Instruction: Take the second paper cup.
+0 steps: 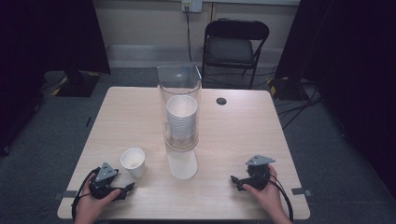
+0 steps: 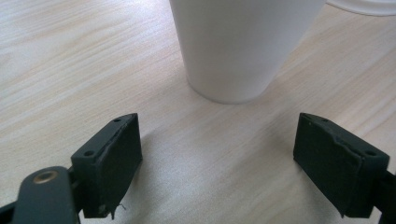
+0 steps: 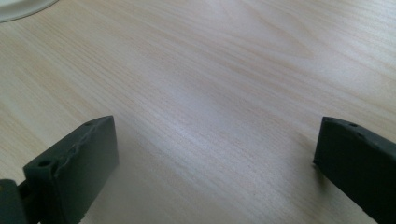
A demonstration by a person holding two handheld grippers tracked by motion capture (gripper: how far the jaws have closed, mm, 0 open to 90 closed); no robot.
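The single paper cup [image 1: 133,161] stands upright on the table [image 1: 243,135] just ahead of the left gripper [image 1: 126,188], whose jaws gape empty, while the right gripper [image 1: 235,179], likewise spread wide, rests well apart.

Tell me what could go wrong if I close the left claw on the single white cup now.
1. The open left claw sits short of the small white paper cup; closing here would likely grab air or clip its base and tip it.
2. The cup looks light and empty, so a hard squeeze could crush it.
3. The tall clear plastic dispenser holding stacked white cups stands close by on the light wooden table; a wide swing could knock it.
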